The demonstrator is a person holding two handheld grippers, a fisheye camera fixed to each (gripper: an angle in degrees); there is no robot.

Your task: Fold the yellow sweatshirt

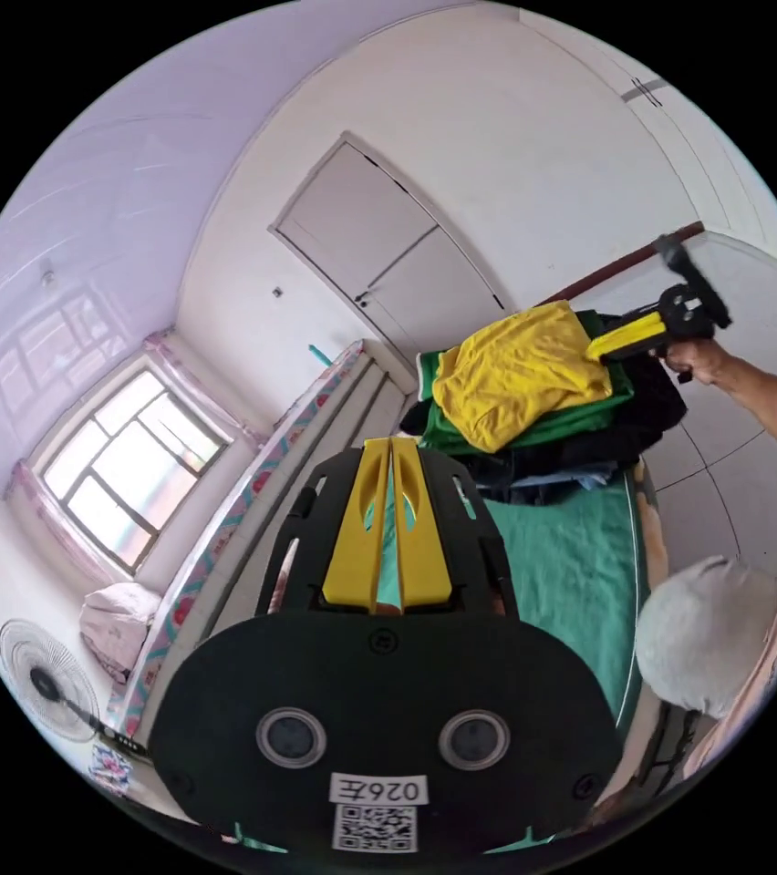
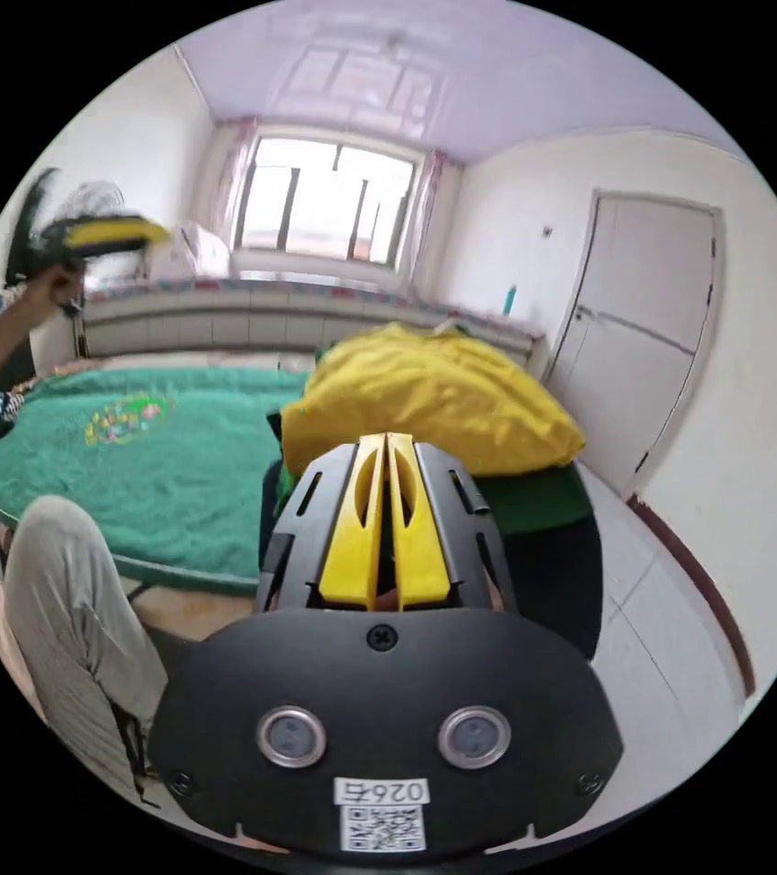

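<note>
Two grippers, each with its jaws clenched together and nothing between them. Left gripper (image 1: 391,444): yellow jaws meet at the tips, held in the air above the green bed cover (image 1: 571,565), touching no cloth. Right gripper (image 2: 386,440): jaws likewise pressed tip to tip, empty, pointing at the yellow sweatshirt (image 2: 434,392) just ahead; contact cannot be told. Sweatshirt lies crumpled on top of a pile: green garment (image 2: 534,499) directly under it, dark clothes (image 1: 626,428) below, at the end of the bed. Person's hand (image 1: 699,357) grips the right gripper's handle beside the pile.
</note>
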